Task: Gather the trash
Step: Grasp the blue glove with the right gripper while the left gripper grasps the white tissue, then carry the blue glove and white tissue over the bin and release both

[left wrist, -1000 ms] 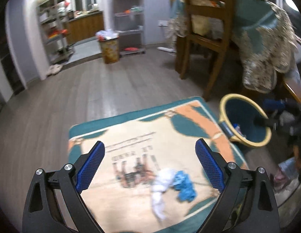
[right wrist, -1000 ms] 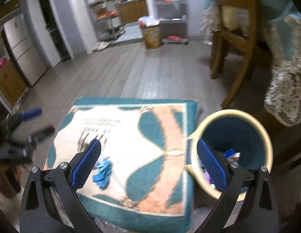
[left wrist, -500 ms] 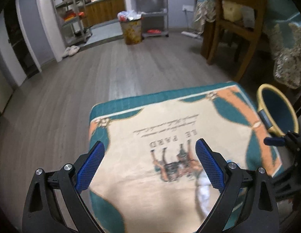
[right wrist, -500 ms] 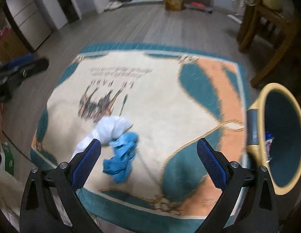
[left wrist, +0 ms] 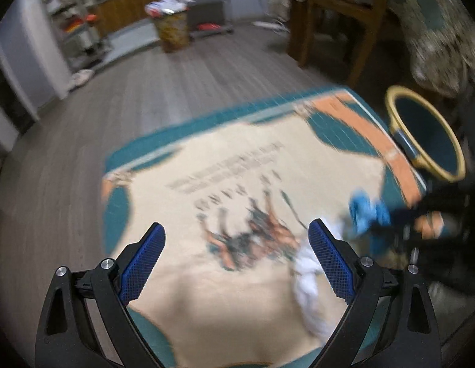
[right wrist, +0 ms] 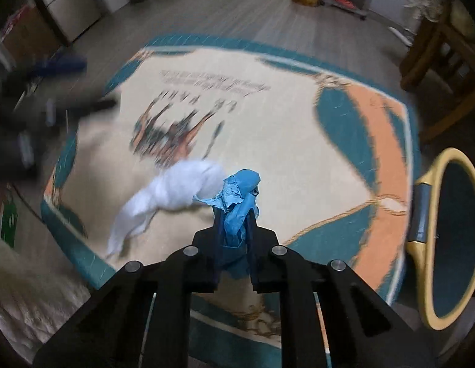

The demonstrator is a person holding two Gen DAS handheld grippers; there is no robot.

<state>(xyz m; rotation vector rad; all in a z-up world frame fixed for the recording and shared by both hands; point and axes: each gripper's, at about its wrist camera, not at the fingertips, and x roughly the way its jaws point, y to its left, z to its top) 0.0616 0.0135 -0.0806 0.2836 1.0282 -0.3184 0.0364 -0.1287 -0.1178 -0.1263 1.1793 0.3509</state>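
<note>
My right gripper (right wrist: 234, 214) is shut on a crumpled blue paper scrap (right wrist: 241, 193), held just above the rug. It also shows in the left wrist view (left wrist: 364, 211), with the right gripper blurred beside it. A white crumpled tissue (right wrist: 173, 190) lies on the rug (right wrist: 298, 128) just left of the blue scrap, and also shows in the left wrist view (left wrist: 308, 279). My left gripper (left wrist: 235, 239) is open and empty above the rug. A yellow-rimmed teal trash bin (right wrist: 452, 239) stands at the rug's right edge, also seen in the left wrist view (left wrist: 427, 135).
A wooden chair (left wrist: 338, 15) and a table with a draped cloth (left wrist: 436, 30) stand behind the bin. A second full bin (left wrist: 171, 27) and shelves (left wrist: 74, 30) are far back. Grey wood floor (left wrist: 84, 122) surrounds the rug.
My right gripper has dropped to the rug and shut on the blue scrap. My left gripper stayed open and shifted its view left over the rug.
</note>
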